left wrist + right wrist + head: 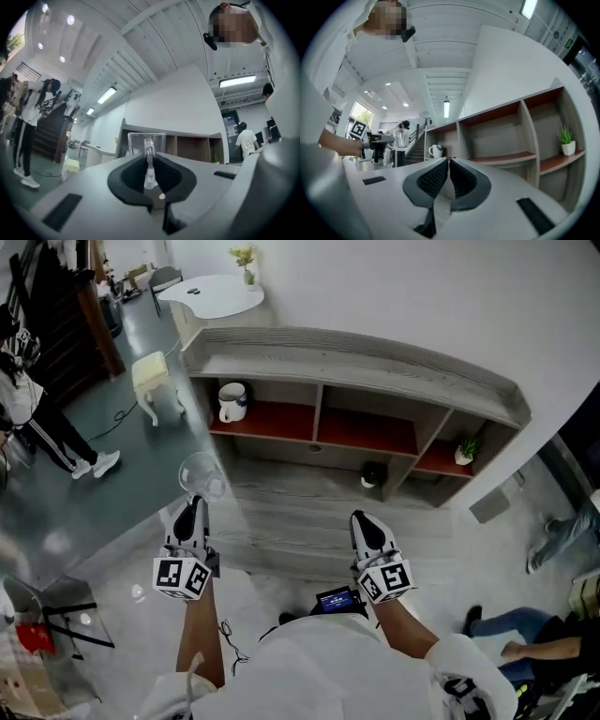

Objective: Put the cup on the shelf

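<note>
Two hand-held grippers before a long grey wood-grain shelf unit (356,357) with red-brown boards and three open bays. Left gripper (195,504) clamped on the thin handle of the clear, smooth-walled glass cup (201,474); cup upright, long axis vertical, carried in the air just ahead of the jaw tips, not yet on any board. Right gripper (367,521) closed on nothing, ribbed black pads pressed together. Key relation: bays straight ahead of the cup and well apart from it, leftmost bay nearest the loaded left hand, so probably a job for that hand alone. Leftmost bay partly taken by a white glazed ceramic mug (232,401); middle bay bare; right bay with a small green potted plant (466,450). Glass likely slippery under so narrow a grip, hence prone to swing
</note>
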The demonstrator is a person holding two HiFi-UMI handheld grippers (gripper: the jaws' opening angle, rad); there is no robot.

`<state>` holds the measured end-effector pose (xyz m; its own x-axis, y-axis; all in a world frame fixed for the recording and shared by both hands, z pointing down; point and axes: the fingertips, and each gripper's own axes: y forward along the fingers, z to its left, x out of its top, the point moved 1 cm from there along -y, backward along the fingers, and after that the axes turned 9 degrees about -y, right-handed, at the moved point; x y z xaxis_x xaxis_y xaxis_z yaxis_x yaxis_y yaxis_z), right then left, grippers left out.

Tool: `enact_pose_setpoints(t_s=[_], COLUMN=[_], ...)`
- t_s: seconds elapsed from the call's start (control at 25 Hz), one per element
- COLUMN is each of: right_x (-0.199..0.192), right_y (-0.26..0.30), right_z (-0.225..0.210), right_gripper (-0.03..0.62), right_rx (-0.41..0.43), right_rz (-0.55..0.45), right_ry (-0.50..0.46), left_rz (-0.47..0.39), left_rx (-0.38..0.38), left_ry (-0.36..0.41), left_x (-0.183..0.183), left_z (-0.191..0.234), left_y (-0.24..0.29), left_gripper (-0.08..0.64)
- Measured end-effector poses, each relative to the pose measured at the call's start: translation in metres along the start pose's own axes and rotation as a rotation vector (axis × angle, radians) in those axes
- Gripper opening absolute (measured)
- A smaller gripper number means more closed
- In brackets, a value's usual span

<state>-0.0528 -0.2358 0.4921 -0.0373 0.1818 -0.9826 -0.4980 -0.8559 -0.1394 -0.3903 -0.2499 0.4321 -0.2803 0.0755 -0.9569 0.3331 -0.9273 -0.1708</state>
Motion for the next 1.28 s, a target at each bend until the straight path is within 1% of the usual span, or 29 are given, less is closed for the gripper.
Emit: enact_pose_setpoints(t_s=[0.04, 0.2, 0.32, 0.48, 0.68, 0.88, 1.04, 1.28], right_x=[0.000, 0.010, 0.007, -0.004, -0.013, -0.022, -0.029, -0.037], right_y=[-0.006, -0.029, -0.035, -0.036, -0.029, -0.010, 0.007, 0.018], right_z=[-0.004, -0.006, -0.018, -0.033, -0.054, -0.074, -0.091, -0.108], right_gripper=[0.040, 0.040, 0.040, 0.040, 0.040, 0.040, 0.040, 0.040], right_rx=[-0.010, -0.033, -0.090, -0.144, -0.186, -0.204, -0.222, -0.248], right_rz=[0.004, 0.007, 0.017, 0.035, 0.050, 0.056, 0.054, 0.063], right_ry=[-0.013, -0.117, -0.121, -0.099, -0.088, -0.077, -0.072, -0.058], left_rz=[0.009, 0.036, 0.053, 0.079, 0.101, 0.119, 0.153, 0.184], left_rx=[-0.029, -0.139, -0.195, -0.242, -0.262, -0.288, -0.308, -0.301], left_ry=[-0.004, -0.016, -0.021, -0.012, -0.017, 0.024, 0.047, 0.041], left_x=[-0.004, -0.017, -0.027, -0.039, -0.056, -0.064, -0.078, -0.094], left_z=[-0.006, -0.031, -0.044, -0.053, -0.062, -0.075, -0.081, -0.080], left_y=[0.012, 0.056, 0.086, 0.120, 0.166, 0.205, 0.231, 0.261], left_gripper=[0.026, 0.026, 0.026, 0.026, 0.028, 0.026, 0.026, 0.026])
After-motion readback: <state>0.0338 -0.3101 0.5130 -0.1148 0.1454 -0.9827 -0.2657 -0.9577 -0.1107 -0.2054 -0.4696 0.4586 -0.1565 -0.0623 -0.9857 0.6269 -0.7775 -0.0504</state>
